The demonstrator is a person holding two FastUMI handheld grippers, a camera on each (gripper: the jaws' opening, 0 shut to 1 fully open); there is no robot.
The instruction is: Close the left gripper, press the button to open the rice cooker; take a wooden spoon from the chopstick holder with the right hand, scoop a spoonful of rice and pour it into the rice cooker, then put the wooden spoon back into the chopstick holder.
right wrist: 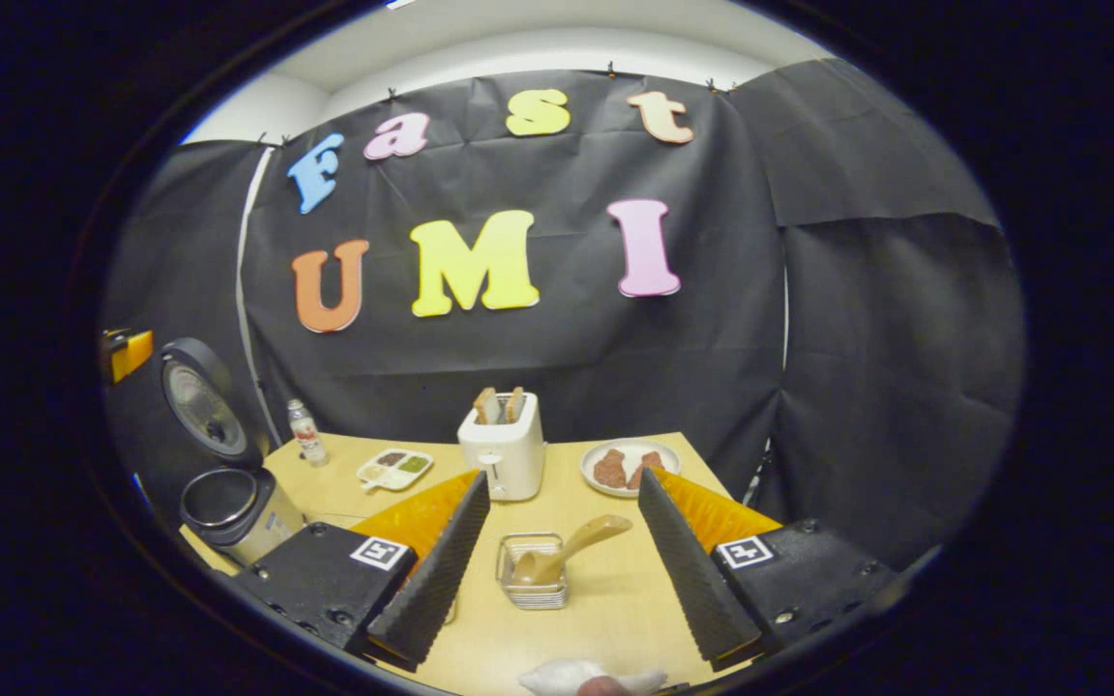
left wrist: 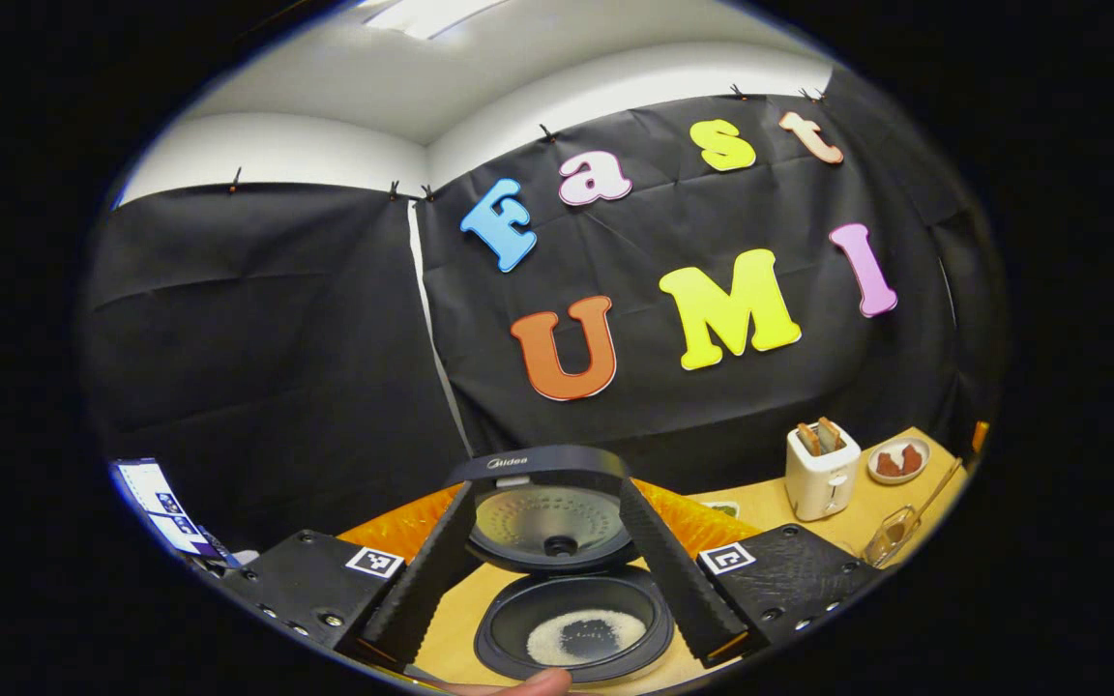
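Observation:
The rice cooker (left wrist: 571,628) stands open right below my left gripper (left wrist: 547,486), its lid (left wrist: 547,517) raised behind the pot. White rice (left wrist: 557,640) lies on the bottom of the dark inner pot. The left gripper is open, its fingers (left wrist: 431,570) spread to either side of the cooker and holding nothing. My right gripper (right wrist: 564,478) is open too, above the table. Between and below its fingers stands the wire chopstick holder (right wrist: 531,578), with the wooden spoon (right wrist: 571,546) resting in it, bowl down and handle leaning up to the right. The open rice cooker (right wrist: 228,503) sits far left.
A white toaster (right wrist: 506,449) with bread stands behind the holder, and a plate (right wrist: 630,464) of brown pieces lies to its right. A small bottle (right wrist: 304,433) and a sauce tray (right wrist: 395,467) are near the cooker. The black cloth wall bounds the table at the back.

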